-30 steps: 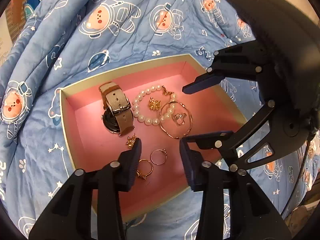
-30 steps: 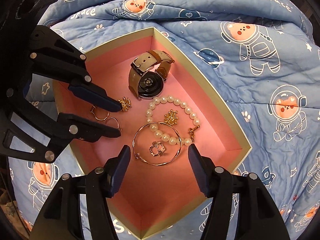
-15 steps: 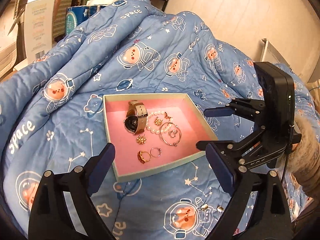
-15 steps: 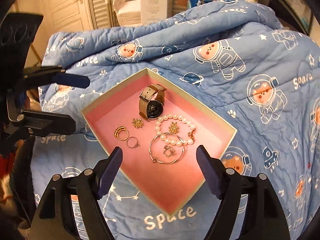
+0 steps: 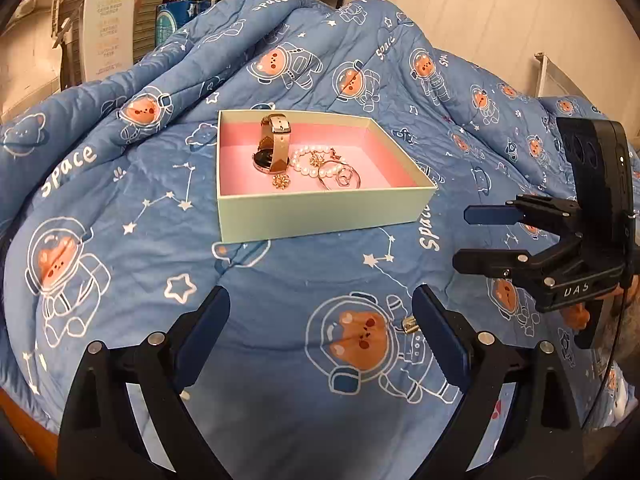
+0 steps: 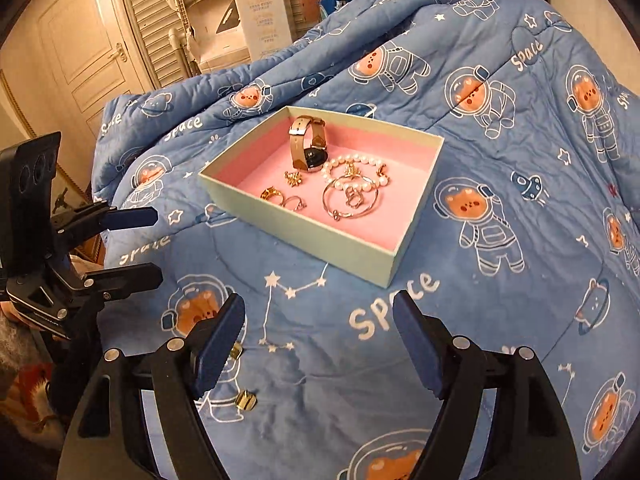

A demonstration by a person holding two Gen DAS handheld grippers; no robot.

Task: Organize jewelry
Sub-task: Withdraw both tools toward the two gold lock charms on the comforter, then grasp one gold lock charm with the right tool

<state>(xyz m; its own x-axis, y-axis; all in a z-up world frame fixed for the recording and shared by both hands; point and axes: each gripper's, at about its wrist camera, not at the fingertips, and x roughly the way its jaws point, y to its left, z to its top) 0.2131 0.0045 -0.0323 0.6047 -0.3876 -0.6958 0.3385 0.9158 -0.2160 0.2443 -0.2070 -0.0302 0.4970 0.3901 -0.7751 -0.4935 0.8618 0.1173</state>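
Note:
A pale green box with a pink lining (image 5: 320,212) (image 6: 320,244) lies on the blue quilt. In it are a tan-strapped watch (image 5: 274,144) (image 6: 306,144), a pearl bracelet (image 5: 310,160) (image 6: 352,162), a gold bangle (image 5: 342,178) (image 6: 352,200), a gold charm (image 5: 281,181) (image 6: 294,178) and gold rings (image 6: 282,197). My left gripper (image 5: 320,336) (image 6: 132,240) is open and empty, well short of the box. My right gripper (image 6: 320,344) (image 5: 480,236) is open and empty, also short of the box. Two small gold pieces (image 6: 245,400) (image 6: 237,350) lie on the quilt by the right gripper; one (image 5: 410,325) shows in the left wrist view.
The blue astronaut-bear quilt (image 5: 120,200) (image 6: 520,160) rises in folds behind the box. White cartons (image 5: 106,20) (image 6: 262,12) and shelving stand behind it. A door (image 6: 84,40) is at the far left.
Both grippers have pulled back from inside the box to well in front of it. The left jaws have opened wide. The jewelry in the box has not moved.

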